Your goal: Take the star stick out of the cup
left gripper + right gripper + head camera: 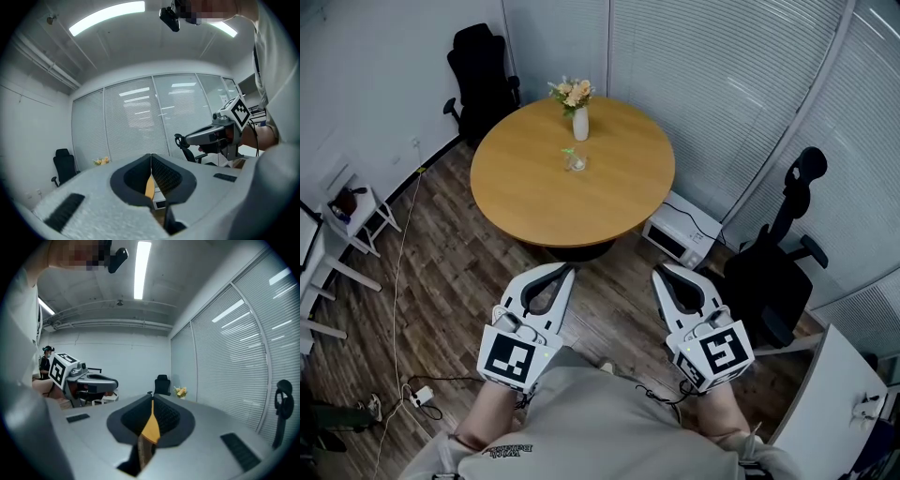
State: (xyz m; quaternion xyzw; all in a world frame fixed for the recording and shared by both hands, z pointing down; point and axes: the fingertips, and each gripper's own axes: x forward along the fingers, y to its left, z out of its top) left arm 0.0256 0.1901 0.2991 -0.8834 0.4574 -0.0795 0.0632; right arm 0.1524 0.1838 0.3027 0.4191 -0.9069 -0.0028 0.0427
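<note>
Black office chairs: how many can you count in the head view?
2. One chair stands beyond the table, at the upper left. The other stands at the right, nearer the person. More may stand outside the view.

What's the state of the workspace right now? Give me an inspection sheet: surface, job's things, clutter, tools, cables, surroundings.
Surface: round wooden table, mostly bare.
Job's things: clear cup near the table's middle with a green stick standing in it; star shape too small to tell.
Clutter: white vase of flowers beyond the cup, apart from it.
Grippers: left tool and right tool both shut, empty, short of the table's near edge.
Cables: a cable runs over the floor left of the table to a power strip.
Surroundings: black office chair beyond the table, second chair at right; white appliance on the floor.
</note>
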